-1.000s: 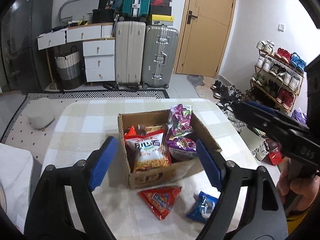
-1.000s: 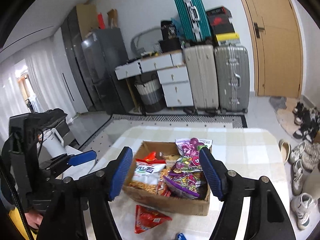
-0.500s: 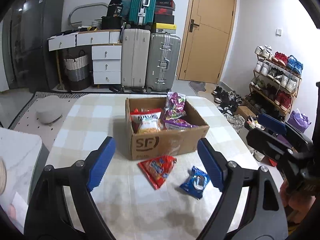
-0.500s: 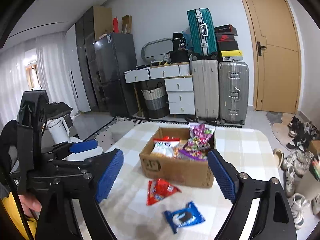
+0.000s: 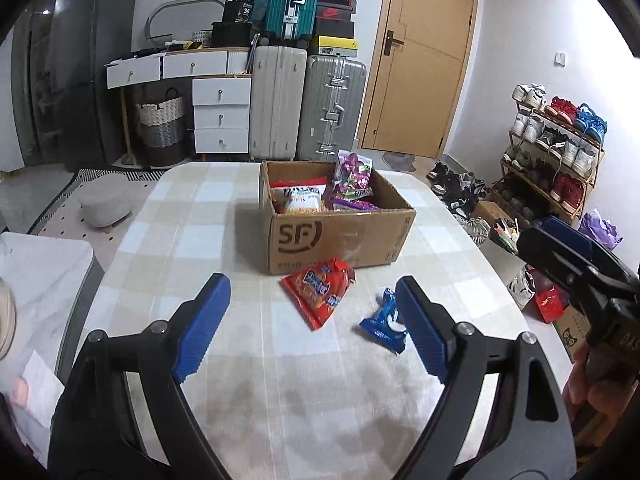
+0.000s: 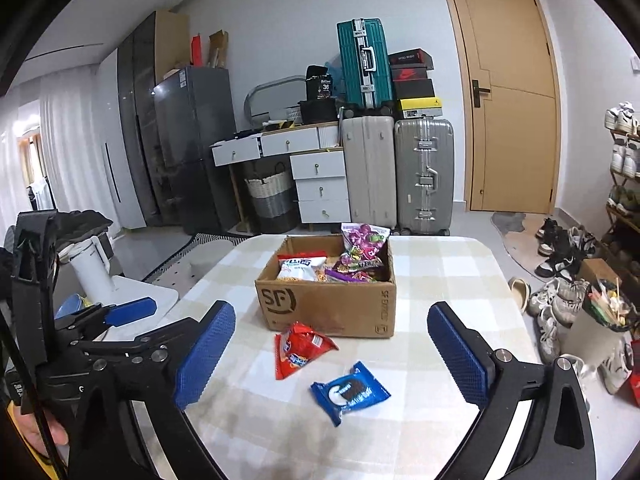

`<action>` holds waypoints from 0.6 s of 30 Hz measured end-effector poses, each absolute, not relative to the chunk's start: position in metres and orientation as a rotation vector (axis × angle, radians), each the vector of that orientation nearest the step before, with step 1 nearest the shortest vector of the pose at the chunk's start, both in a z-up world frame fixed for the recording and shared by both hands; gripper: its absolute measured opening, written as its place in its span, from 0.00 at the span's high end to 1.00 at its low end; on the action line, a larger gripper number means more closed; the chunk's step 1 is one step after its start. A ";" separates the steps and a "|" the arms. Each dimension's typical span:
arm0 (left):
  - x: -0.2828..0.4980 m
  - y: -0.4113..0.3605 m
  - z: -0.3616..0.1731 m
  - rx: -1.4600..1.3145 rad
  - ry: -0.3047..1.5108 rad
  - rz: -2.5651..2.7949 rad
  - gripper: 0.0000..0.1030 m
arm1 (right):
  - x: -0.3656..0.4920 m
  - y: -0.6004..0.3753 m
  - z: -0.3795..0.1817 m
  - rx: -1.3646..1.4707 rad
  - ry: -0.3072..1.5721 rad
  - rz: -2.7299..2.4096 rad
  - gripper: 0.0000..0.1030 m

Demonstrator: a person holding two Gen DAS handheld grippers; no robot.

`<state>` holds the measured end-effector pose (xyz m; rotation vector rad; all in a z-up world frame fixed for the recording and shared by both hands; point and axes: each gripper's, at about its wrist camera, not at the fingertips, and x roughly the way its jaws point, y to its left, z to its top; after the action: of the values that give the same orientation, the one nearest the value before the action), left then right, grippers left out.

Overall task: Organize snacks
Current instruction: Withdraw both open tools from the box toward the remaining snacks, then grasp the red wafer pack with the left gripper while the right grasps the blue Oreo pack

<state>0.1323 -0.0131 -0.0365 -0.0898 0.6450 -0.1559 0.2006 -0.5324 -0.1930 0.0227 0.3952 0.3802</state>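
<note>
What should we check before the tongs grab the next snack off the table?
1. Right tongs open and empty: ok; they have just been opening.
2. Left tongs open and empty: ok.
3. Red packet lying free on the table, outside the box: ok.
4. Blue cookie packet apart from the red one: ok.
5. Room left in the box: cannot tell.

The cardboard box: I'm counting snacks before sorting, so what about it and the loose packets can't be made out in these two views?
- Cardboard box: its near wall hides the lower contents in both views; only the white bag and purple bags show on top.
- Blue packet: partly covered by the left gripper's right finger in the left wrist view.
- Red packet: print too small to read in either view.
</note>
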 end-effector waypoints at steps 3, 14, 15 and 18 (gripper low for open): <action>0.132 -0.014 -0.038 -0.079 0.647 -0.148 0.16 | 0.200 -0.534 -0.194 0.027 0.398 0.377 0.04; 0.140 -0.016 -0.054 -0.064 0.656 -0.099 0.01 | 0.203 -0.551 -0.207 0.075 0.395 0.381 0.04; 0.143 -0.017 -0.058 -0.063 0.664 -0.100 0.01 | 0.204 -0.552 -0.210 0.079 0.402 0.381 0.04; 0.149 -0.017 -0.068 -0.059 0.684 -0.100 0.01 | 0.210 -0.556 -0.218 0.091 0.421 0.385 0.04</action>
<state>0.1495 -0.0173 -0.0676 -0.0587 0.6839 -0.1001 0.2095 -0.5562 -0.2181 0.0907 0.4210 0.3849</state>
